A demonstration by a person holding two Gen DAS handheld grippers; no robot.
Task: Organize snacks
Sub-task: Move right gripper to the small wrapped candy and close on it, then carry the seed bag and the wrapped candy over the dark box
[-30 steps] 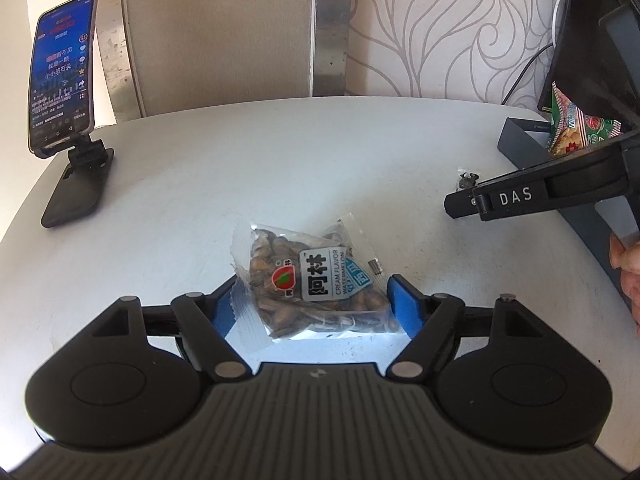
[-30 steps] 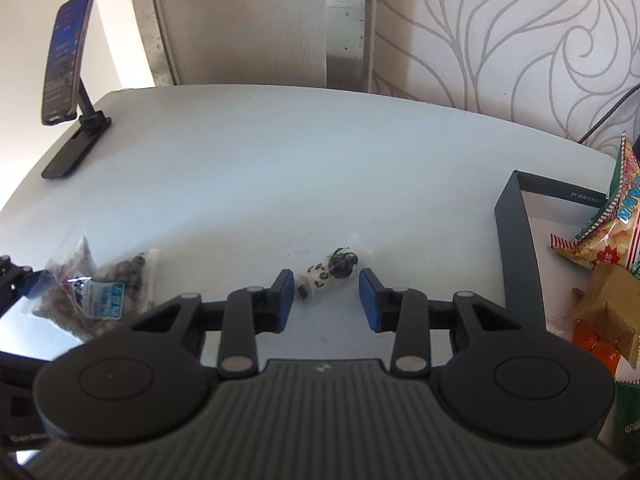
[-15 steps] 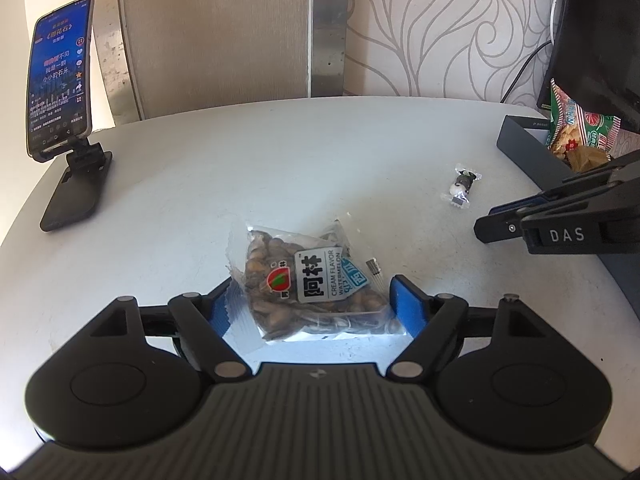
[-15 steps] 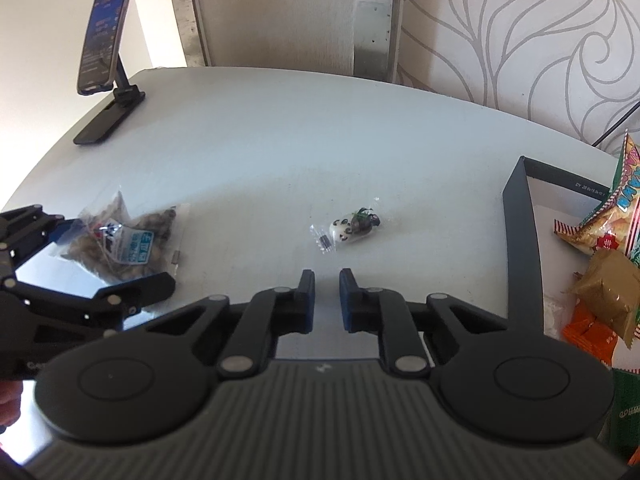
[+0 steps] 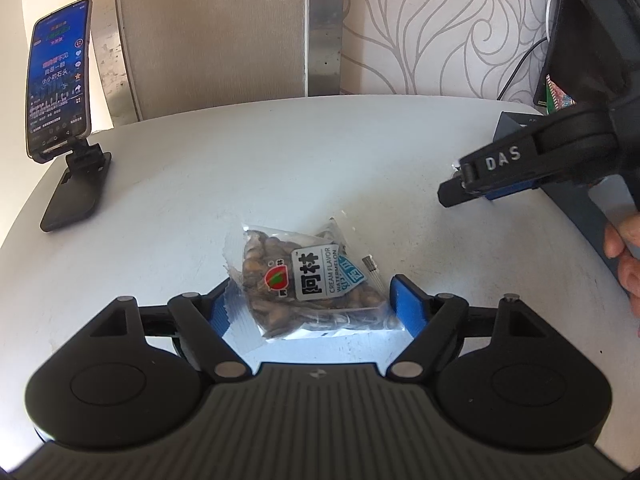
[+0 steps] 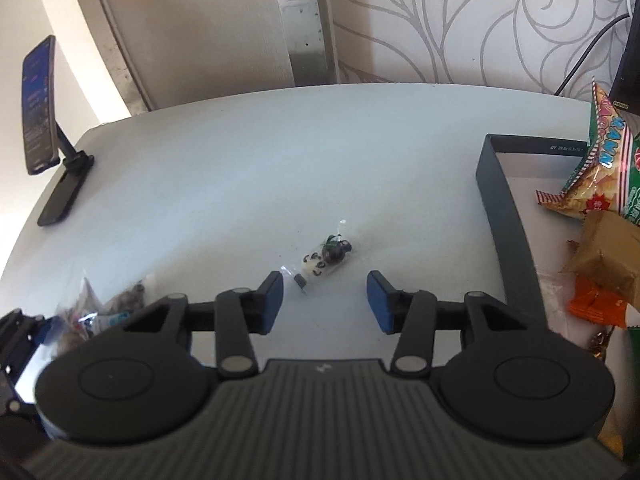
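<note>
A clear bag of watermelon seeds [image 5: 308,284] lies flat on the white table between the blue pads [image 5: 404,306] of my left gripper [image 5: 310,312]. Its jaws stand wide, the pads at the bag's two edges, with no squeeze visible. A small panda-print wrapped candy [image 6: 326,258] lies just ahead of my right gripper [image 6: 325,298]. That gripper's jaws are opening, with nothing between them. In the left wrist view the right gripper [image 5: 452,196] comes in from the right and hides the candy. The seeds bag [image 6: 104,312] shows at the lower left of the right wrist view.
A dark grey open box [image 6: 504,216] at the right holds several snack packs, among them a red-and-green chip bag [image 6: 600,176]. A phone on a black stand [image 5: 58,96] stands at the table's far left. A person's fingers [image 5: 624,256] show at the right edge.
My right gripper shut with nothing in it, drew back from the candy, then came forward again with its jaws apart. The left gripper and the seeds bag stayed as they were.
</note>
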